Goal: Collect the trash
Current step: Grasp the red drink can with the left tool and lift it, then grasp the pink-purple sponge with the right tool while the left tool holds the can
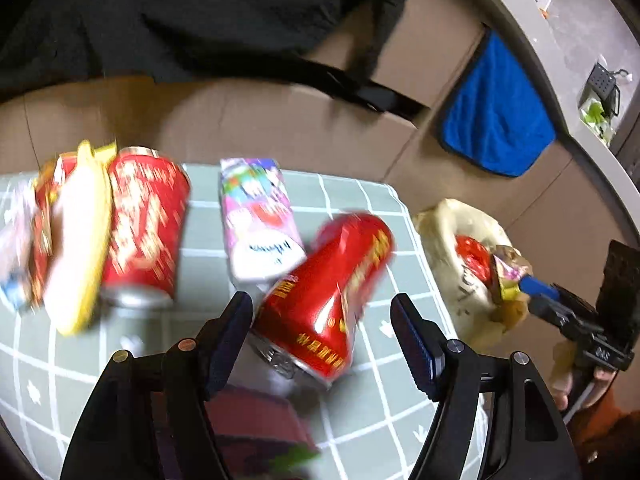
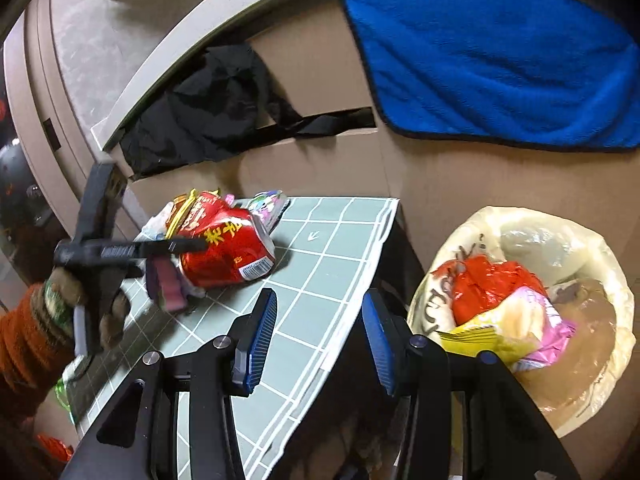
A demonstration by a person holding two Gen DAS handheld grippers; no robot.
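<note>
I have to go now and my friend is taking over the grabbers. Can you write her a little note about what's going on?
Left gripper: open around the lying red can, not squeezing it yet.
Right gripper: open and empty, by the table edge next to the bin.
Done: a red wrapper and a yellow-pink wrapper are in the bin.
Left on the table: that can, another red can, a pink carton, a yellow packet. Grab them and drop them in the bin.
</note>
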